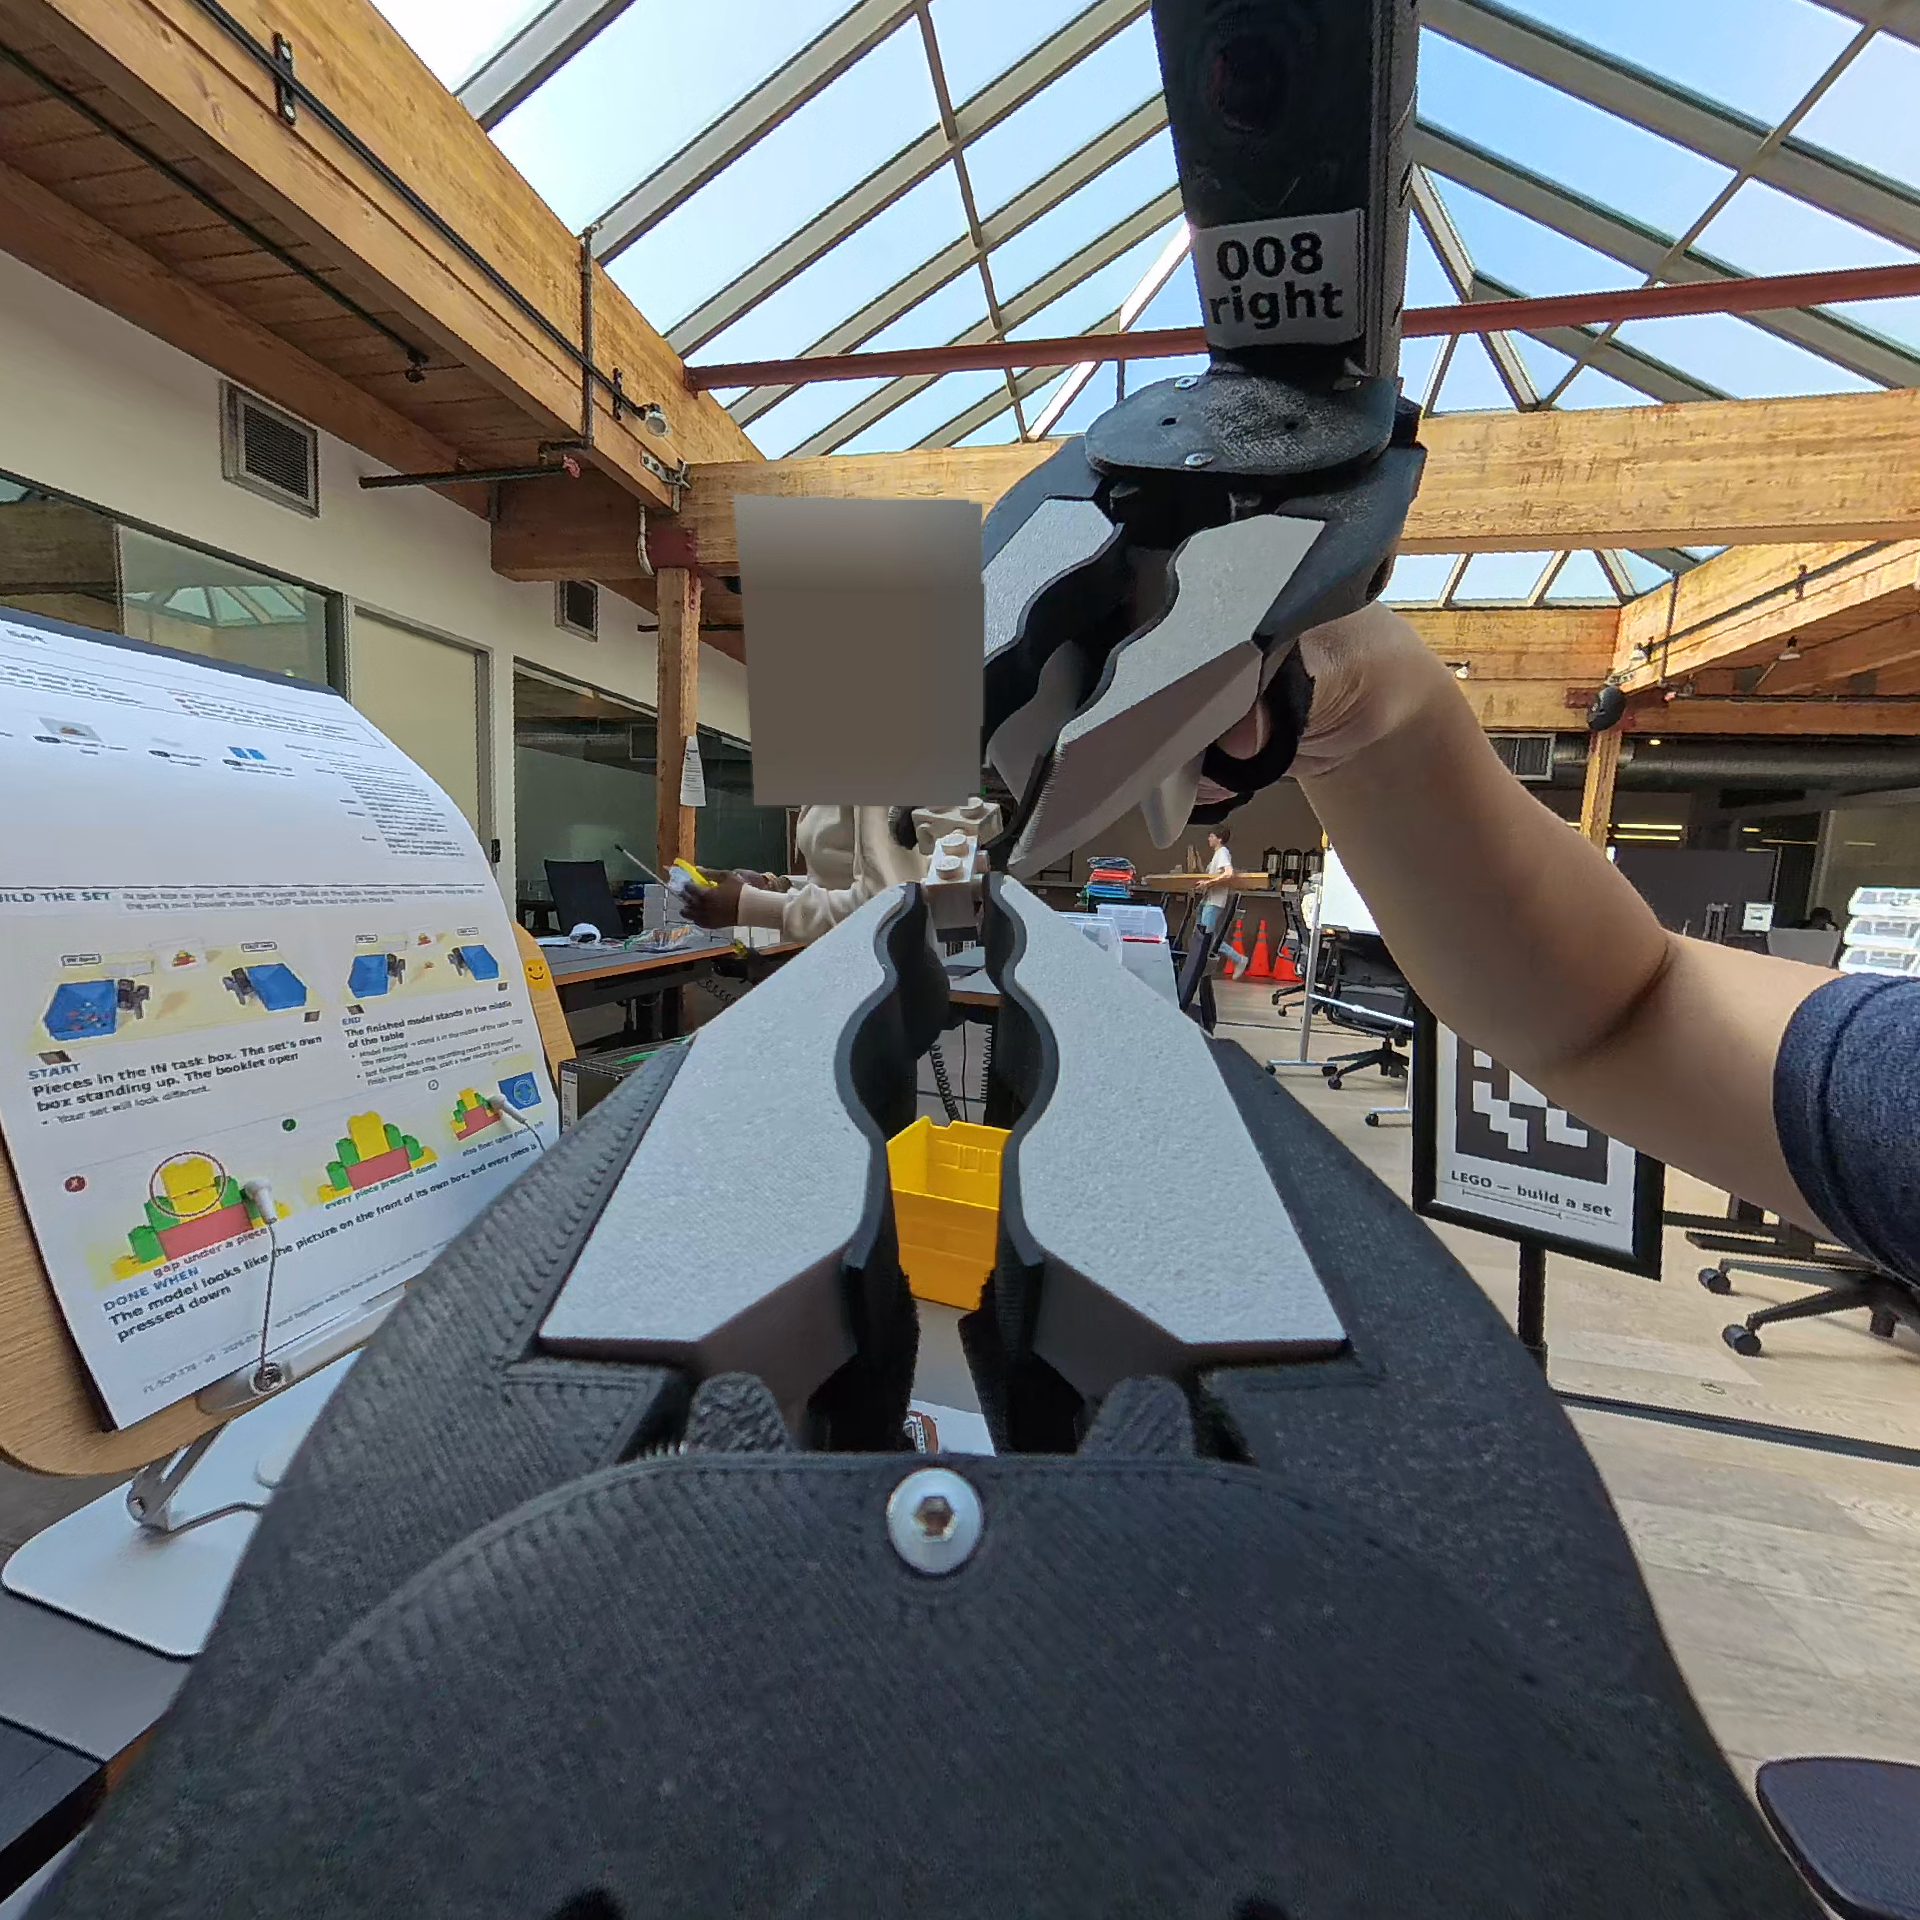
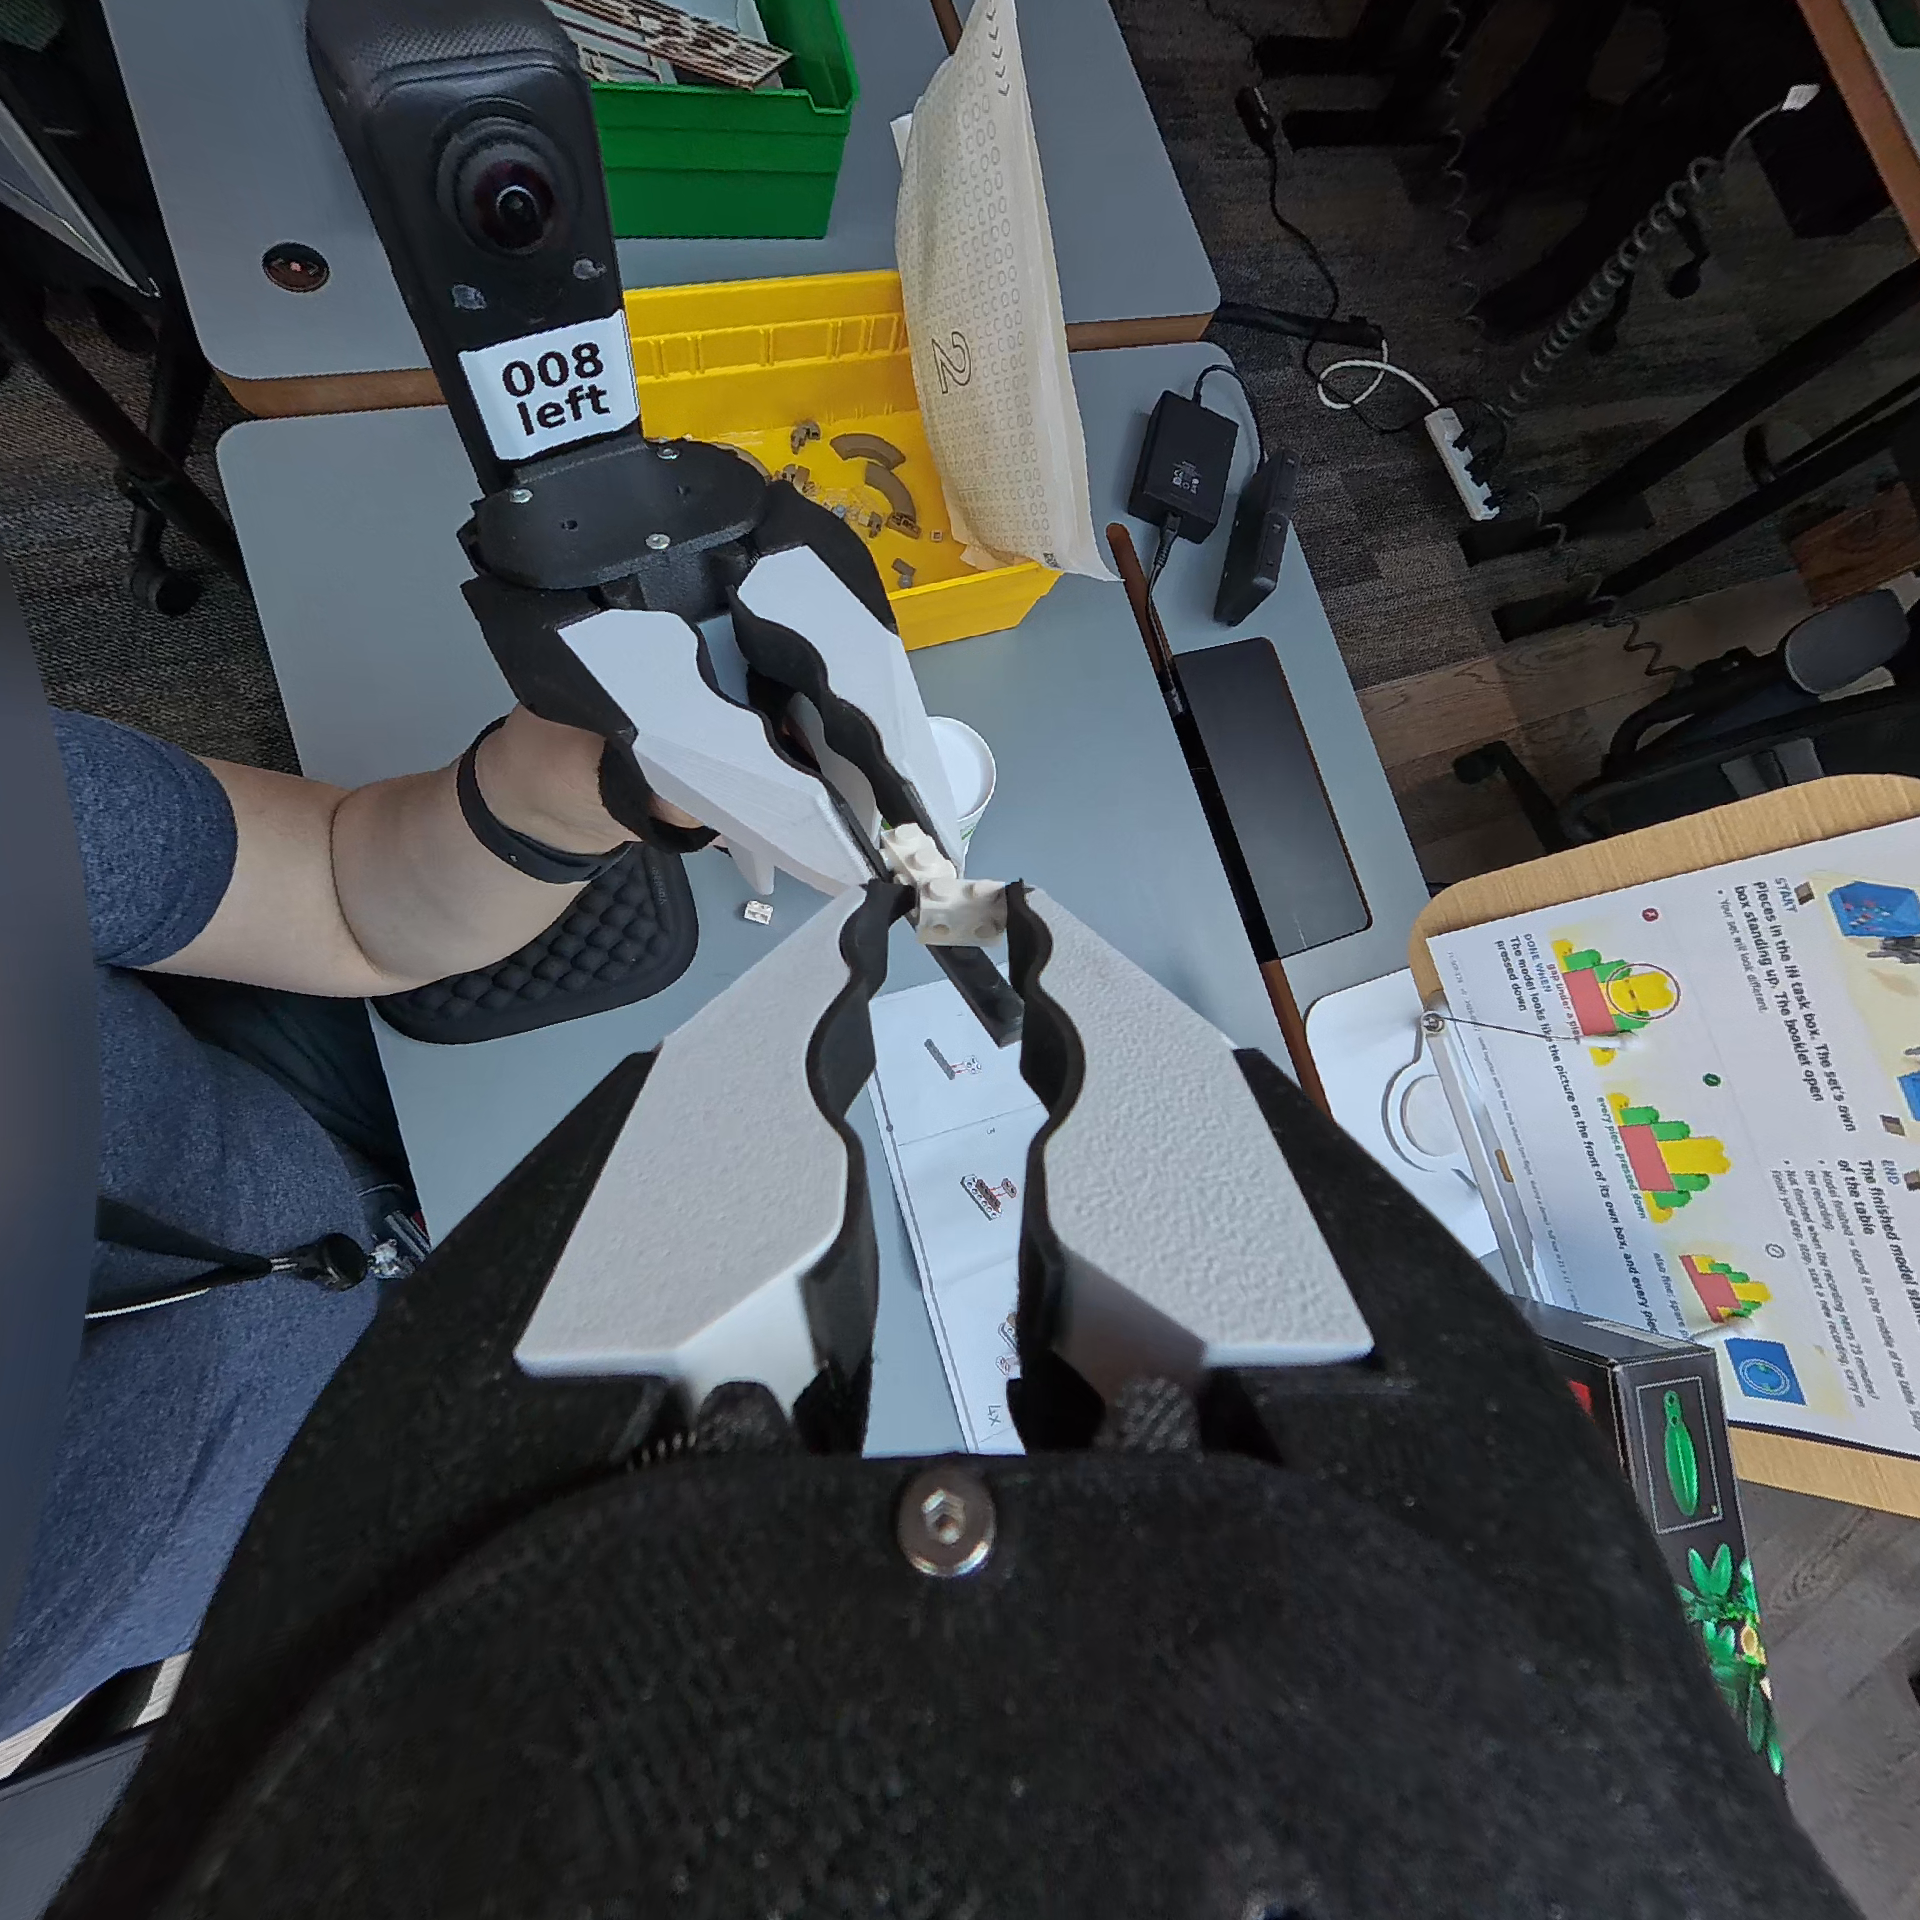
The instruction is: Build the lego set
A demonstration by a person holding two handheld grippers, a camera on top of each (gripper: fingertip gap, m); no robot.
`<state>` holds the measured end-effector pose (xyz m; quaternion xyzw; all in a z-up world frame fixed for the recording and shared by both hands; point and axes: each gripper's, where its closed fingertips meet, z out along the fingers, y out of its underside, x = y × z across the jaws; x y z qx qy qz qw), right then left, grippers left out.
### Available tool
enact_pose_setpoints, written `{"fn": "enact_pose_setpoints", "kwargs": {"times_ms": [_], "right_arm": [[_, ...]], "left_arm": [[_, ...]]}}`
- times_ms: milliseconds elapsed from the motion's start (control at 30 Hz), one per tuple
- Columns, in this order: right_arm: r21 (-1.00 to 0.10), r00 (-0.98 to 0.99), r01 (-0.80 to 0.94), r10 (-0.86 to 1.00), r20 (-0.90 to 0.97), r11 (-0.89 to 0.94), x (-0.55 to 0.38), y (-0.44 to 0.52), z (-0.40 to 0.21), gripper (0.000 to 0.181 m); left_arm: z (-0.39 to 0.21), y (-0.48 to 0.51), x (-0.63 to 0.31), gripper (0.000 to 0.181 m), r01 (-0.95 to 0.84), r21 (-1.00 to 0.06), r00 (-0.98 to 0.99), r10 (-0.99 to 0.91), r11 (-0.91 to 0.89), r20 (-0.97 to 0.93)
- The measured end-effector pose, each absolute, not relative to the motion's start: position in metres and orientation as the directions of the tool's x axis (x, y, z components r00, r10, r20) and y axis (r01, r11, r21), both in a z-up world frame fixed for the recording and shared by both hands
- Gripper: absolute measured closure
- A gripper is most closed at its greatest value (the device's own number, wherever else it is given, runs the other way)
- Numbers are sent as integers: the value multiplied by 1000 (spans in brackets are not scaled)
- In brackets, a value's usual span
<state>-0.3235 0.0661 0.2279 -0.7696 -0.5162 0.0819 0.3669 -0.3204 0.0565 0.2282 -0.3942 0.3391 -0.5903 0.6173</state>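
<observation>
My right gripper [image 2: 951,902] is shut on a tan studded brick [image 2: 968,910] that sits on a long black plate [image 2: 982,992]. My left gripper [image 2: 896,864] comes in from the upper left, shut on a second small tan brick [image 2: 914,850] that touches the first. In the left wrist view my left gripper [image 1: 954,885] grips a tan brick [image 1: 954,868] at its tips. The right gripper [image 1: 1006,850] reaches down from the upper right onto another tan piece [image 1: 951,821]. Both are held above the grey table [image 2: 343,540].
A yellow bin [image 2: 769,353] with several loose brown pieces stands behind, with a paper bag [image 2: 987,312] leaning in it and a green bin [image 2: 727,104] beyond. The booklet [image 2: 966,1195] lies under my grippers. A white cup [image 2: 961,769], a loose piece [image 2: 758,912], an instruction sheet [image 2: 1683,1143] and the set's box [image 2: 1683,1507] are nearby. The tips of both grippers are at nearly the same place.
</observation>
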Motion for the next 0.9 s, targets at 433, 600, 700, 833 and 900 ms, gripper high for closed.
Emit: {"fn": "enact_pose_setpoints", "kwargs": {"times_ms": [433,600,700,833,900], "right_arm": [[-653,426,744,853,301,-141,-318,62,228,166],[-759,425,649,854,301,-55,-314,55,233,166],[-859,483,513,826,292,4,-302,42,234,166],[-934,706,354,667,236,-44,-253,30,147,166],[-932,830,316,527,181,-179,-221,29,58,166]], "left_arm": [[225,53,-316,173,415,-908,108,-994,67,-24],[219,48,-313,173,360,-928,86,-994,99,-73],[208,61,-313,172,279,-949,168,-981,146,-101],[202,87,-333,172,233,-956,304,-947,180,-105],[205,91,-346,172,261,-948,325,-941,183,-93]]}}
